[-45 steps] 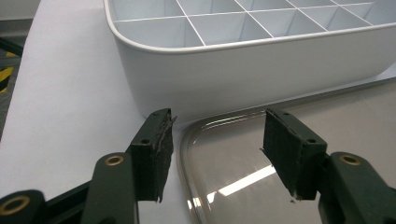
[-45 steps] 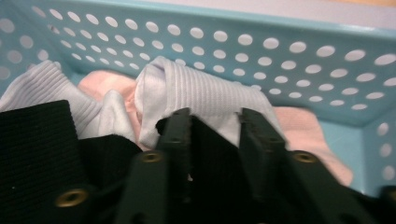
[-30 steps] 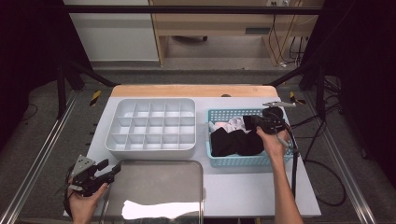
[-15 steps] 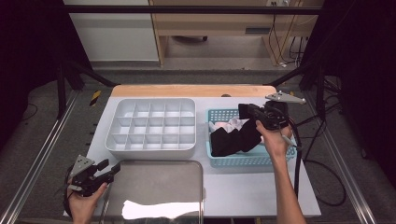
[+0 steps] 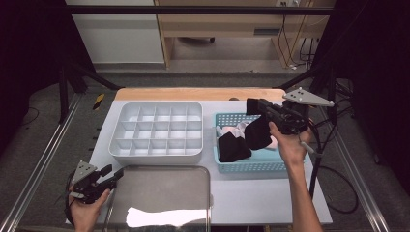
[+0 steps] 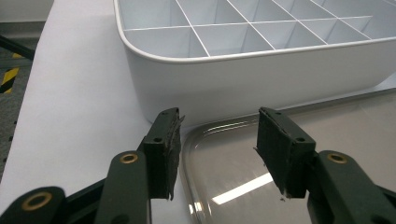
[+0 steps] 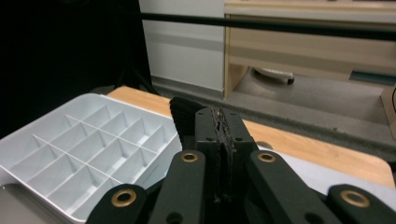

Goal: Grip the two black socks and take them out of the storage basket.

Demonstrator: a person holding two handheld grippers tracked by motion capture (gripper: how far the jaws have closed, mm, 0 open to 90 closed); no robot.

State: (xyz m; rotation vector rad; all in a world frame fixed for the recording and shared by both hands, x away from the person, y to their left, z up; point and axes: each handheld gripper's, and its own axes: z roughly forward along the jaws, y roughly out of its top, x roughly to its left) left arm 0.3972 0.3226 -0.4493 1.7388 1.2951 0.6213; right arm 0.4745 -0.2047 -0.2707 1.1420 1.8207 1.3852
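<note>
Right gripper (image 5: 255,107) has lifted clear of the blue basket (image 5: 251,166) since a second ago, jaws clamped on a black sock (image 5: 257,133) now dangling above it, so the pick looks done; likely next, the white divider tray (image 5: 155,153). Left gripper (image 5: 112,175) hasn't moved: jaws wide open, empty, at the metal tray (image 5: 159,171) corner on the worktop (image 5: 251,198).

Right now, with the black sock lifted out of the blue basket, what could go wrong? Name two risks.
The right claw pinches only the top edge of the black sock, so it may slip free. Its hanging end could also snag the blue basket rim or drag over the white divided tray.
</note>
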